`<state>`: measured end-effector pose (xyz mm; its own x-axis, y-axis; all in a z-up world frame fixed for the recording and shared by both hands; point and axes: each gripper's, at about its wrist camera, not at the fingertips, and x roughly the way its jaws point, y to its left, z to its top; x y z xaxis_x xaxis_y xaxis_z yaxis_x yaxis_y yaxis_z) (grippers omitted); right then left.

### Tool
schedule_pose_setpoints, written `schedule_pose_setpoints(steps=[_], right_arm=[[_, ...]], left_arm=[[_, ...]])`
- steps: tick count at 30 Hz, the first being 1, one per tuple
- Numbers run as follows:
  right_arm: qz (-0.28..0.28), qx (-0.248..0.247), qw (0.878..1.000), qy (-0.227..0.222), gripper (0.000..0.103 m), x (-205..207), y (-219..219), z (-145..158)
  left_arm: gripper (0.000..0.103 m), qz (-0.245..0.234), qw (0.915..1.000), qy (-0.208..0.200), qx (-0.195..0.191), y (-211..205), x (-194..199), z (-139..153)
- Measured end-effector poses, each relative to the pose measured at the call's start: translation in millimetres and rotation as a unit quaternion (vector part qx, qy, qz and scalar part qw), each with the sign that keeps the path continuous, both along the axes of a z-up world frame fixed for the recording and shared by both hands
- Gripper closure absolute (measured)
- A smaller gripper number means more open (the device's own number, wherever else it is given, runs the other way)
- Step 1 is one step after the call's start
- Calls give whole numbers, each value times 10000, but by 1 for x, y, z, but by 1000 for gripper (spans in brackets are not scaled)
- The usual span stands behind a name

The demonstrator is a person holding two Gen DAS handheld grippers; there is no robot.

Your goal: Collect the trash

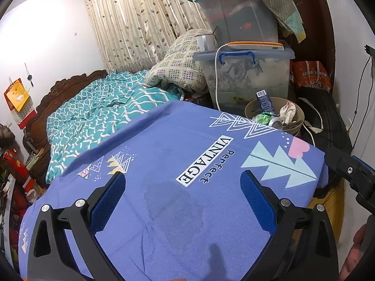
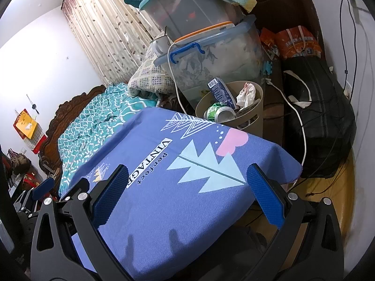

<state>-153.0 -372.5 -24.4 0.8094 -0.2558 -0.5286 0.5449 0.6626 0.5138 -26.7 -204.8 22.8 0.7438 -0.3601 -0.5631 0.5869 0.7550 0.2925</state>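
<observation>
A beige trash bin [image 1: 297,114] [image 2: 254,117] stands behind the far edge of a table covered with a blue-purple printed cloth [image 1: 175,164] [image 2: 164,187]. In the bin lie a blue carton [image 1: 264,100] [image 2: 221,92], a green can [image 1: 269,119] [image 2: 220,112] and crumpled paper [image 1: 288,112] [image 2: 246,94]. My left gripper [image 1: 182,187] is open and empty above the cloth. My right gripper [image 2: 187,180] is open and empty above the cloth's right part. The right gripper's body also shows in the left wrist view [image 1: 351,173].
Stacked clear storage boxes [image 1: 246,70] [image 2: 211,53] stand behind the bin, with a white cable [image 1: 216,82] hanging down. A bed with teal bedding [image 1: 93,117] [image 2: 93,121] lies to the left. A black bag [image 2: 321,117] and orange bags [image 2: 297,42] sit at the right.
</observation>
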Motion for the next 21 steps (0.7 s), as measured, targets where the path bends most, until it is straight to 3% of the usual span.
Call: schedule_pose_setpoints(steps=[21], right_arm=[[13, 15, 10000, 9, 3, 0, -1, -2]], left_arm=[[8, 66, 9998, -57, 178, -3, -1, -9]])
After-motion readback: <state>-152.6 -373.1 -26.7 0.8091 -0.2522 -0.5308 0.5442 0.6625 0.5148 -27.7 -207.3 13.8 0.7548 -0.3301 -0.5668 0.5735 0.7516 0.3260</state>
